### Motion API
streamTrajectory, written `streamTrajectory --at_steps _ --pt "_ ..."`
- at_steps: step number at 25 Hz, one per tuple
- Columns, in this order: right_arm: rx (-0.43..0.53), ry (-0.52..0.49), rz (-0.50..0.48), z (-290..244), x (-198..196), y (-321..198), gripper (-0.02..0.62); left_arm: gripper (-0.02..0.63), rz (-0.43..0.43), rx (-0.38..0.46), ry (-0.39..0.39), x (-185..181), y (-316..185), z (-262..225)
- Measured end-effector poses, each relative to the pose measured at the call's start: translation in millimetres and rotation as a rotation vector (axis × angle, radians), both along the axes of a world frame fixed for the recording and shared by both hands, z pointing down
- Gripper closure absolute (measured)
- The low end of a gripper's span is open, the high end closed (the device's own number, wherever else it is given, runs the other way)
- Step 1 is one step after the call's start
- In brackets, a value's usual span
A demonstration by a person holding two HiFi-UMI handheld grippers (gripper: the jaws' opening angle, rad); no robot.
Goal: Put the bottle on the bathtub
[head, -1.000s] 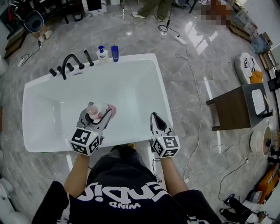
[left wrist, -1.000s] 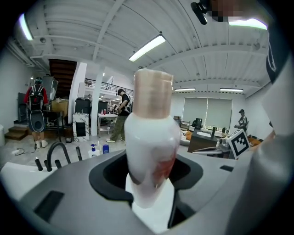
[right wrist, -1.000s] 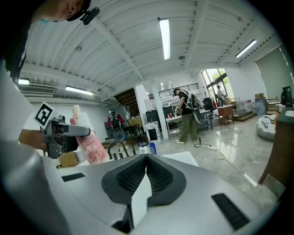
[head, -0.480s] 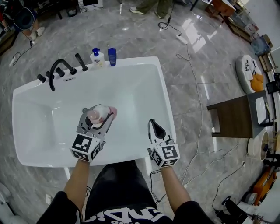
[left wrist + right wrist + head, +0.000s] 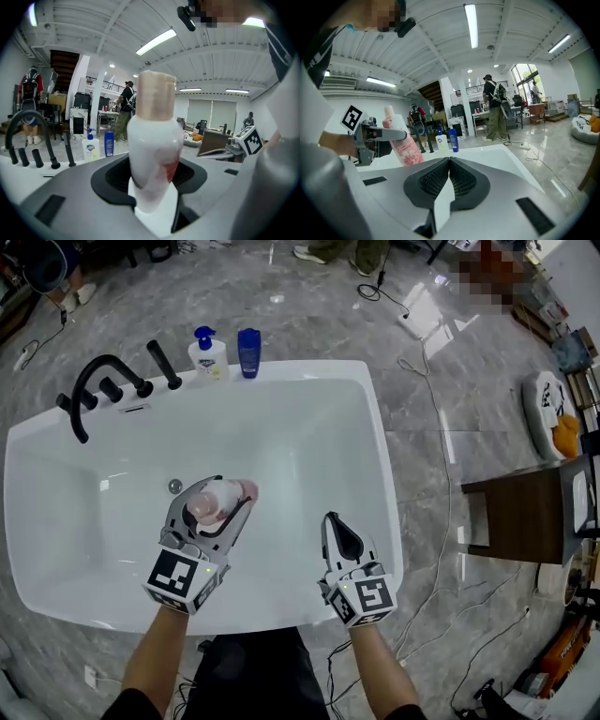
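Left gripper clamps one pink bottle over the bathtub. Right gripper is closed and empty. One pump bottle and one blue bottle stand on the far rim.

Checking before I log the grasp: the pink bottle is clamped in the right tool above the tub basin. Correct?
No: the pink bottle is clamped in the left tool, above the tub basin, as the left gripper view shows.

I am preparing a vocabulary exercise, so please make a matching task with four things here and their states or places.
1 left gripper
2 right gripper
3 blue bottle
4 faucet

A black, at the bathtub's far left corner
B shut, empty
C beside the pump bottle
D shut on the pink bottle

Pairs: 1-D, 2-B, 3-C, 4-A
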State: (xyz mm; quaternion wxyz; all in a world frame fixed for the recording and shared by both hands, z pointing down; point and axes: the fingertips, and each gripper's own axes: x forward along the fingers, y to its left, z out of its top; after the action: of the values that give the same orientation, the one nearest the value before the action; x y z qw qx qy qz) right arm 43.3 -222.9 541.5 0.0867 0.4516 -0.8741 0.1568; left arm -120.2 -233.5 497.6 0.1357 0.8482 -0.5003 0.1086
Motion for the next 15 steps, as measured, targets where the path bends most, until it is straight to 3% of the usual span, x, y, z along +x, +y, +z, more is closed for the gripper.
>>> streamTrajectory --at_steps 6,15 --pt "0.009 -0.004 -0.008 37 -10 -27 0.572 0.379 0.011 0.021 0.002 1 -24 34" --pt "0.003 0.024 -0.009 57 1 -77 0.572 0.379 0.02 0.065 -0.004 12 -87 46"
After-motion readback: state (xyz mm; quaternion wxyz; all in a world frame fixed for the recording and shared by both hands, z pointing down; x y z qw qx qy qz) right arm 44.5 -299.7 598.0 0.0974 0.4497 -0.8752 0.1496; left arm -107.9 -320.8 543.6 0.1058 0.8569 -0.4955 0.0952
